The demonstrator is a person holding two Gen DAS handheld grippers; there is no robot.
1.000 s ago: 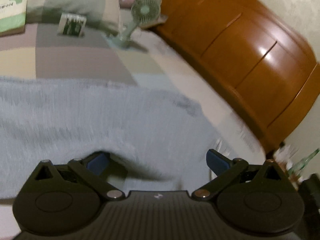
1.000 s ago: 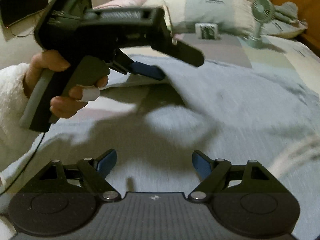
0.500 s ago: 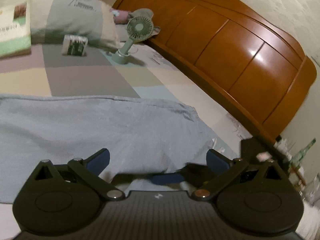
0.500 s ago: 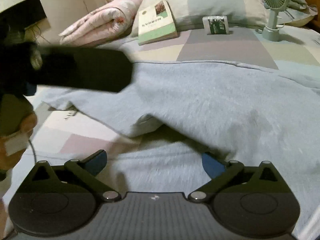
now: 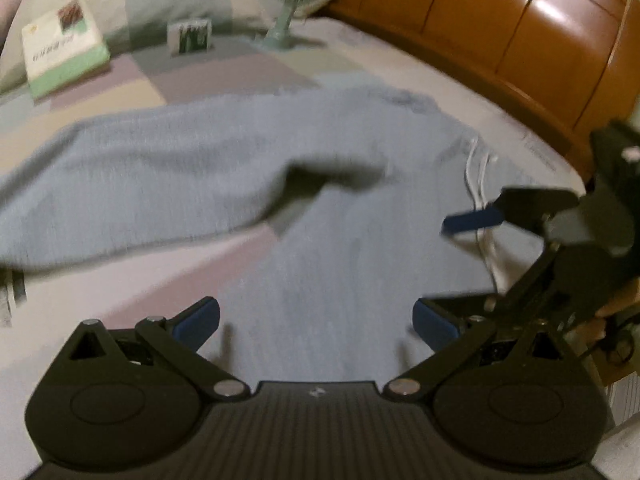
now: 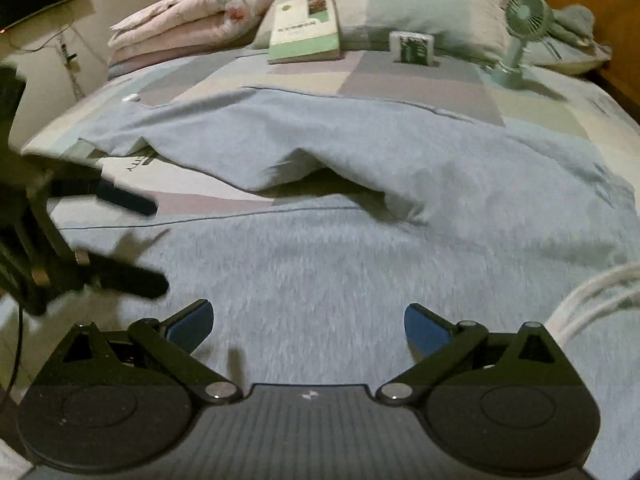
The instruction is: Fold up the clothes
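Both the left gripper [image 5: 316,322] and the right gripper [image 6: 308,320] are hovering released over the hoodie [image 6: 360,168]; it is looking soft, light and floppy, best pinched at the hem by the fan [image 6: 520,36].

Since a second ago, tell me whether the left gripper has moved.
Yes. In the right wrist view the left gripper has dropped from level with the pillow to low at the left edge.

At the far end of my view a pillow [image 6: 420,12] lies across the bed [image 6: 400,80]. A book [image 6: 306,26] leans against it, a small box [image 6: 412,48] stands just beside, and a green fan [image 6: 520,32] stands upright near the box. Folded pink bedding [image 6: 192,24] sits left of the pillow. A wooden headboard [image 5: 500,28] runs along the bed's right side.
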